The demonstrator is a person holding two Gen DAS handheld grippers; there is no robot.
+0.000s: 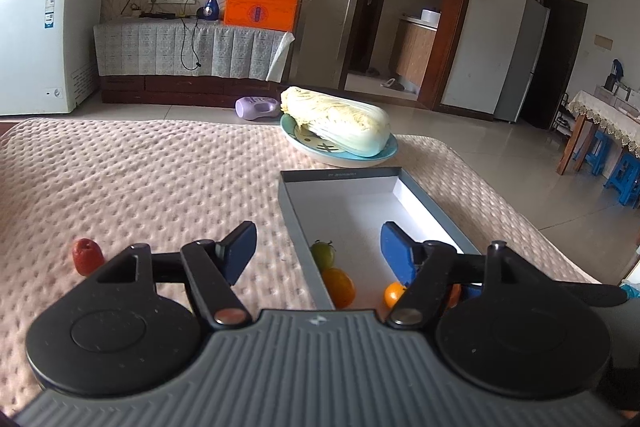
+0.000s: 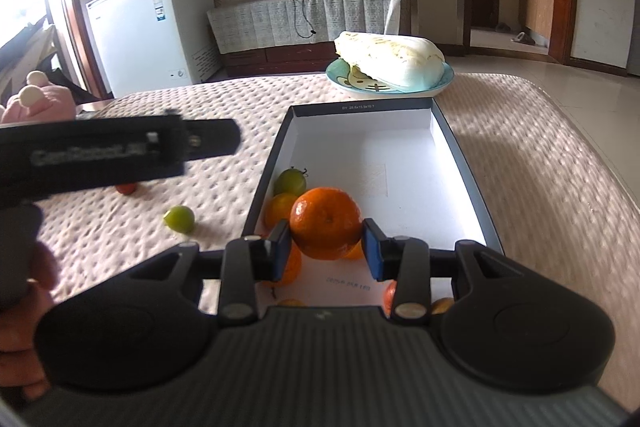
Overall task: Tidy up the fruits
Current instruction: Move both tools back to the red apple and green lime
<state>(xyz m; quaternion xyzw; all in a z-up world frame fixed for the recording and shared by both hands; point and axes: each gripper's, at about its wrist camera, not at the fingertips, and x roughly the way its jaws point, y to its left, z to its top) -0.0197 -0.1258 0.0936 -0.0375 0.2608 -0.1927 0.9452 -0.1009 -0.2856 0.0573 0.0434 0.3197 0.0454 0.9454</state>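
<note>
A: That pink bedspread (image 2: 500,163) is quilted cloth, dimpled and matt. The box (image 2: 460,163) looks like cardboard, dull grey outside, plain white paper inside.

B: The mandarin (image 2: 325,223) has a pitted, slightly shiny peel. The green fruit (image 2: 180,219) is smooth and glossy.

A: The plate (image 1: 304,143) is glazed ceramic, shiny; the napa cabbage (image 1: 340,119) is crinkled and matt.

B: The right gripper (image 2: 326,249) is matt black plastic with blue pads (image 2: 376,251) and bright metal pivots.

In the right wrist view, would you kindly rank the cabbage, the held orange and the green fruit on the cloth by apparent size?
1. Cabbage, widest in frame though farthest away.
2. Orange, held in the right tool and closest to the camera, so it looks enlarged.
3. Green fruit on the cloth, clearly smallest.
</note>
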